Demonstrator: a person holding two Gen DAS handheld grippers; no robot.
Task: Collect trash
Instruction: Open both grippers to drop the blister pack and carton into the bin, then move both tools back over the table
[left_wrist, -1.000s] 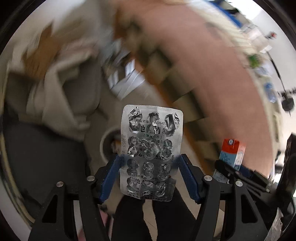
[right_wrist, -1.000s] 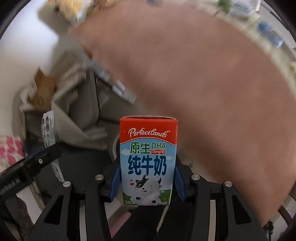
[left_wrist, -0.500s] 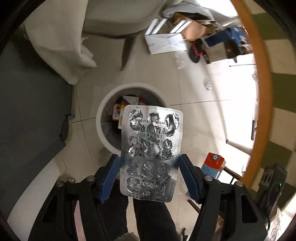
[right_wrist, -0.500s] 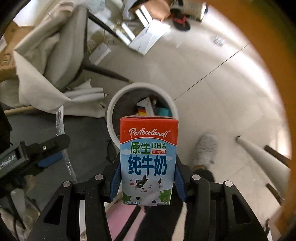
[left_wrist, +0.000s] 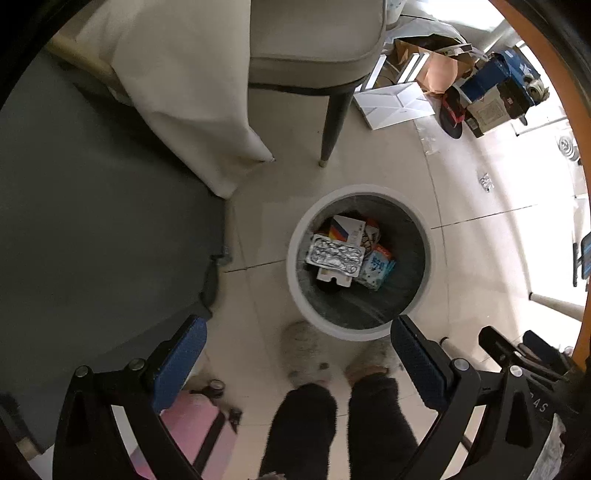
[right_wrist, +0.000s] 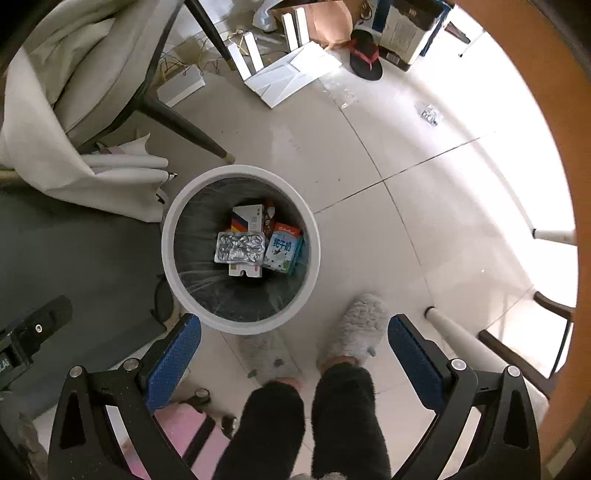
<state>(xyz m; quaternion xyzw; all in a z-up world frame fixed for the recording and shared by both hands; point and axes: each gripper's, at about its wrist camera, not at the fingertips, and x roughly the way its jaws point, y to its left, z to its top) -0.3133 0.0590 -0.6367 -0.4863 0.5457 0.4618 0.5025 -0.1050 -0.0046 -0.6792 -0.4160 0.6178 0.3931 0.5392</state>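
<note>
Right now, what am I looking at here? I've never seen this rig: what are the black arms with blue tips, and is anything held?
A person holds two hand-held grippers; each picture comes from a camera on one, looking down its fingers. The left gripper and right gripper are both opening, nothing between their blue pads. Below stands a white bin on the tiled floor. Inside lie a silver blister pack and a milk carton among other boxes. The person's slippers show beneath.

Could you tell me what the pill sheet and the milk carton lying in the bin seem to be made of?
Pill sheet: crinkled foil, shiny silver; probably foil over plastic. Milk carton: coated paperboard, going by its printed, folded faces. Bin: smooth white rim, likely plastic.
</note>
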